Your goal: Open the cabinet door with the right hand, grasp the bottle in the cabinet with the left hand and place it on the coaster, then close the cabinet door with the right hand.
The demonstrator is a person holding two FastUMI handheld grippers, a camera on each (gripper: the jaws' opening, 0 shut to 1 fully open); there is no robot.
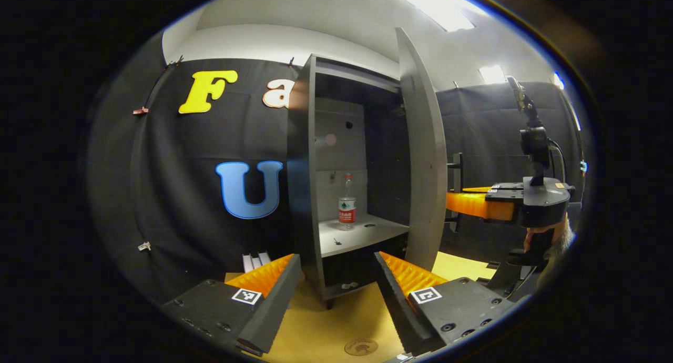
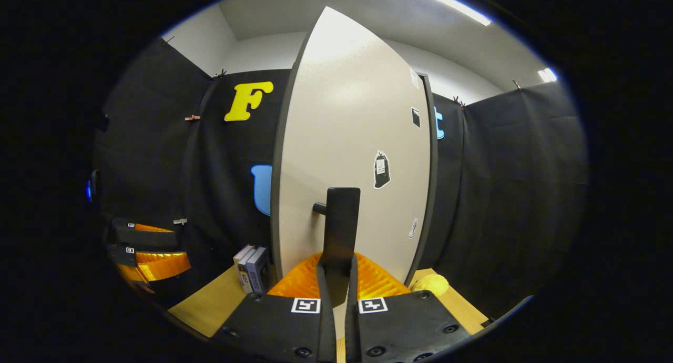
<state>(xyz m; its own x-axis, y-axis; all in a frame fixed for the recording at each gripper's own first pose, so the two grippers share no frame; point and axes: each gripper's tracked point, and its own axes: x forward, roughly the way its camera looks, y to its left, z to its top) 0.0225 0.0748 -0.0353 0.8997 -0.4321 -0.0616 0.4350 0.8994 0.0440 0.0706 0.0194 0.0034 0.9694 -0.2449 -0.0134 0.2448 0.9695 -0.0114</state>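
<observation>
The grey cabinet stands with its door swung wide. Inside, a clear bottle with a red label stands upright on the shelf. My left gripper is open and hangs in front of the cabinet, well short of the bottle. A round brown coaster lies on the yellow table below it. In the right gripper view my right gripper is shut on the door's dark bar handle, with the door face-on. The right gripper also appears past the door edge, held by a hand.
Some books stand on the table left of the cabinet. A yellow object lies on the table beside the door's right edge. The left gripper is seen far left in the right gripper view. Black cloth walls surround the booth.
</observation>
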